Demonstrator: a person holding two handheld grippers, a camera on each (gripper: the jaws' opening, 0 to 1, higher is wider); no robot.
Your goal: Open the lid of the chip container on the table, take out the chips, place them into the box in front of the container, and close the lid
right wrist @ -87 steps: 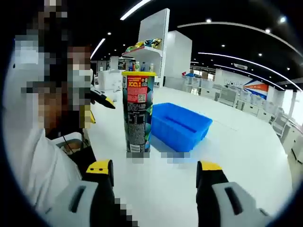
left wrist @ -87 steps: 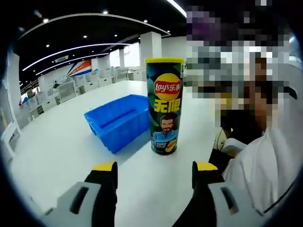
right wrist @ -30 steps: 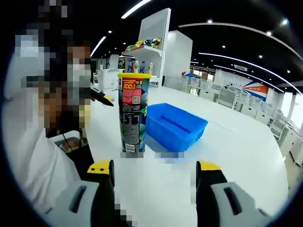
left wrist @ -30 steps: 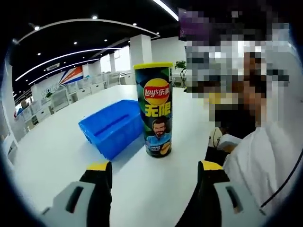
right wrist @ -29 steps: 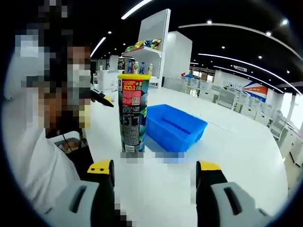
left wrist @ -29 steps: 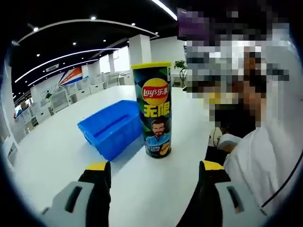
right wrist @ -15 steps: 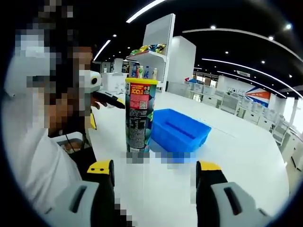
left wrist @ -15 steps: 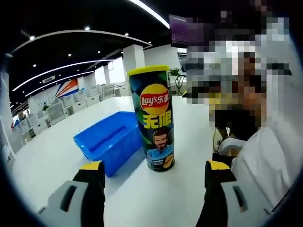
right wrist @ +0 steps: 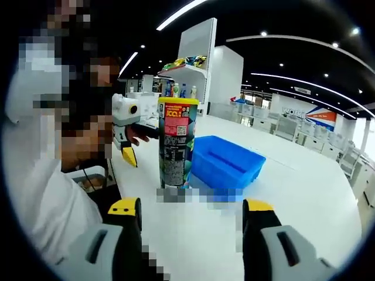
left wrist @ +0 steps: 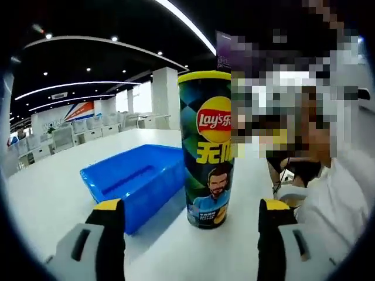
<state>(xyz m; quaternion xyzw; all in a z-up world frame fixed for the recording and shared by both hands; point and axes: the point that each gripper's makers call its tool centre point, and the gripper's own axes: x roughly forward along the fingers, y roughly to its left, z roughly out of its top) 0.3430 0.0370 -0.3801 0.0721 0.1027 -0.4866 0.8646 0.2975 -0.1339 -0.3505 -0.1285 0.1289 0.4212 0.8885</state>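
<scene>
Both grippers spread, chip container upright with lid on

My left gripper (left wrist: 190, 211) had its jaws apart, holding nothing, just short of the chip container (left wrist: 208, 149), which stood on the white table (left wrist: 41, 187) beside the blue box (left wrist: 132, 181). My right gripper (right wrist: 190, 211) was likewise released, further back from the can, yellow lid (right wrist: 178, 100) on.

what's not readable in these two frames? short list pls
- Chip can contents: yellow lid is on in both views, inside hidden.
- Blue box floor: left gripper view sees part, near wall hides the rest; in the right gripper view the can covers its near end.
- Can base, right gripper view: mosaic patch over it.
- Left gripper, right gripper view: its jaws are partly behind the can, gap unclear.
</scene>
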